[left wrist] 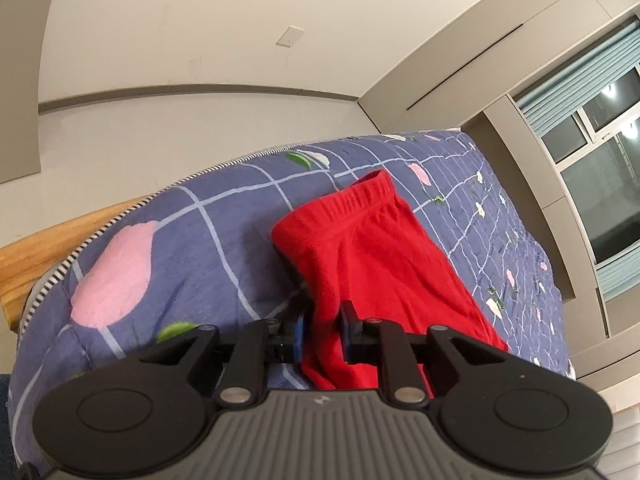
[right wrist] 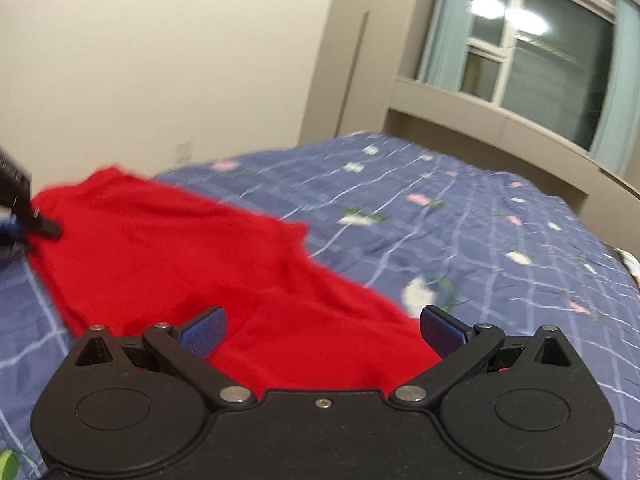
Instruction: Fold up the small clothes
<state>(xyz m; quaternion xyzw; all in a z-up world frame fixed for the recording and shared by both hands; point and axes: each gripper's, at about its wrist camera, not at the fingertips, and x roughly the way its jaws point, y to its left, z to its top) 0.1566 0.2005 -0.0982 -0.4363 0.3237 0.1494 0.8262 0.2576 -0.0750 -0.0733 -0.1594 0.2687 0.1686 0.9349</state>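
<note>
Left wrist view: a pair of red shorts (left wrist: 372,256) is seen lying on a blue flowered quilt (left wrist: 208,240) that covers the bed, with the elastic waistband at the far end and the legs drawn toward the camera. The near edge of the cloth is pinched between the narrow fingers of the left gripper (left wrist: 325,334), and a gathered fold is held there. In the right wrist view, which is blurred, the same shorts (right wrist: 168,248) are spread across the quilt (right wrist: 460,232), and the left gripper (right wrist: 36,220) is shown at the far left edge, clamped on a corner of the fabric. The right gripper (right wrist: 322,330) is held with its fingers wide apart above the near part of the cloth; nothing is gripped by it, and whether its blue pads (right wrist: 204,330) touch the fabric cannot be told. The garment is judged to be at an early stage of folding: it is laid out but rumpled, and no finished crease is shown. A grip by the right side, a fold across the middle and a smoothing of the cloth appear to be left. Beyond the bed, a wall and a window (right wrist: 536,48) are seen.
</note>
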